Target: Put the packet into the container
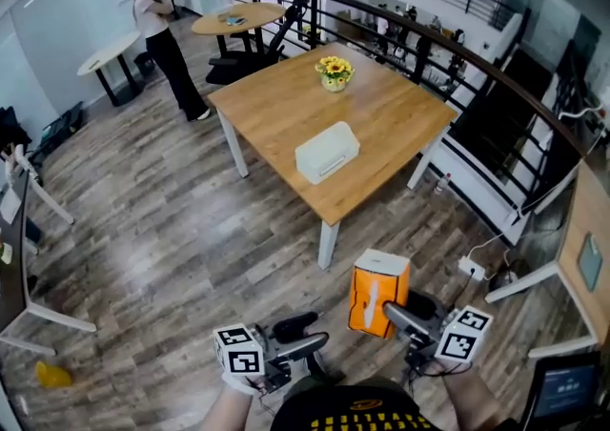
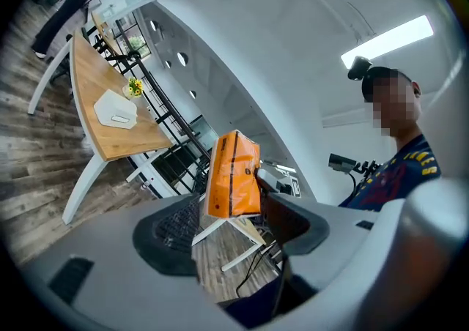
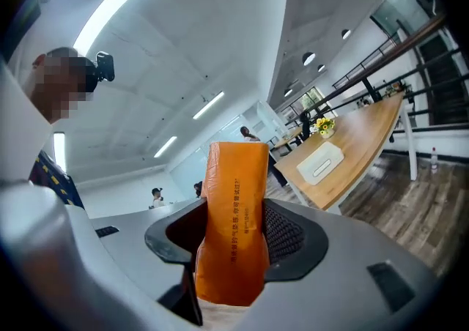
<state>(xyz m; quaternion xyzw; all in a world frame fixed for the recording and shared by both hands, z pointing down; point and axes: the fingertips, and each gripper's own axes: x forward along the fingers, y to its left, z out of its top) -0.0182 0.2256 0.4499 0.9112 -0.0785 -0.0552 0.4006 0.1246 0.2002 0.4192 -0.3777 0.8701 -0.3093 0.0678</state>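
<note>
Wooden table bearing white container stands on plank floor; right tool pinches packet, left tool spread.

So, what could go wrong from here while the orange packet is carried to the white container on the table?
1. The right gripper holds the orange packet only by its lower part. The free upper part could bend, and the packet might slip out of the jaws.
2. The white container shows no open mouth from here, so the empty, open left gripper may have to open it first.
</note>
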